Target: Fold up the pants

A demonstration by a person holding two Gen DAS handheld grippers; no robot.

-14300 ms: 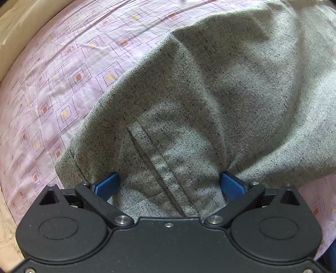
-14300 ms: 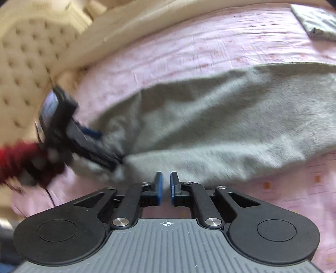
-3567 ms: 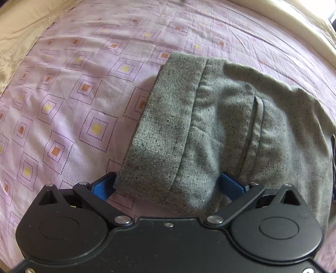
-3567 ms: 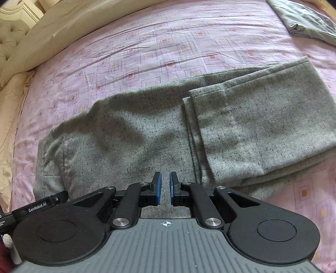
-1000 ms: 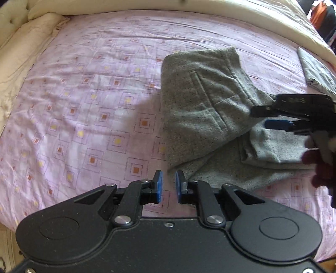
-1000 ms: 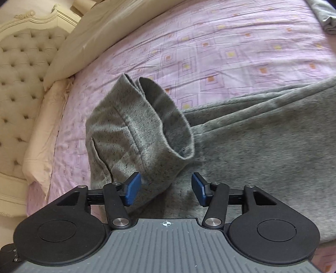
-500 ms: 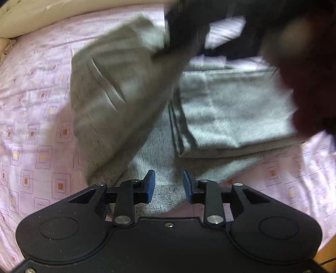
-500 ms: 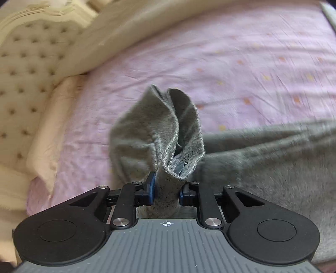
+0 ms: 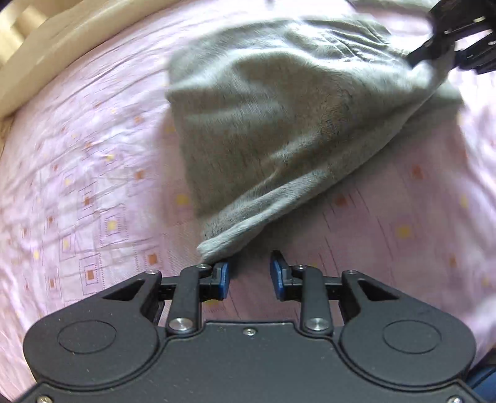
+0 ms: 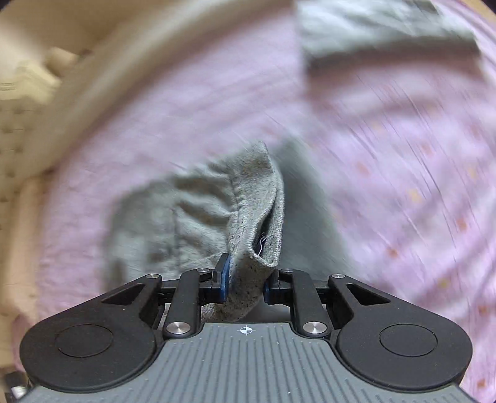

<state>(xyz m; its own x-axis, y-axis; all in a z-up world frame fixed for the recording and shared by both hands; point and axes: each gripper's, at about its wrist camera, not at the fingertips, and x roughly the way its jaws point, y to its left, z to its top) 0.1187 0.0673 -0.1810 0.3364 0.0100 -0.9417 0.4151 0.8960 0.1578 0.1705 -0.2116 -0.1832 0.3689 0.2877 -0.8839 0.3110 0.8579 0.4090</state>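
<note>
Right gripper [image 10: 245, 279]: half a second ago you were closing on the waistband edge; now your jaws are clamped on a thick bunch of the grey pants [image 10: 217, 210], and the cloth hangs lifted off the bed.

Left gripper [image 9: 248, 276]: a second ago your pads were nearly together; now they stand at a middling gap with nothing between them, and the nearest corner of the pants [image 9: 279, 117] lies just beyond your left fingertip [image 9: 220, 276].

Where the pants are: in your left view they stretch from 12 o'clock of your fingertips up toward 2 o'clock, where the right gripper [image 9: 446, 43] pulls them taut.

What that means: you have lifted the waist end for the next fold; the free corner looks like your left hand's pick, so the fold is begun, not finished.

Pants fabric: heavy speckled grey weave, with a stitched hem and a loose white thread at the pinched edge.

Bedsheet [image 9: 77, 173]: thin pink cotton, printed with small squares, lightly wrinkled.

Second garment [image 10: 387, 28]: grey cloth lying at 1 o'clock in your right view, too blurred to tell what it is.

Motion blur: strong in your right view, so you cannot judge fine detail there.
</note>
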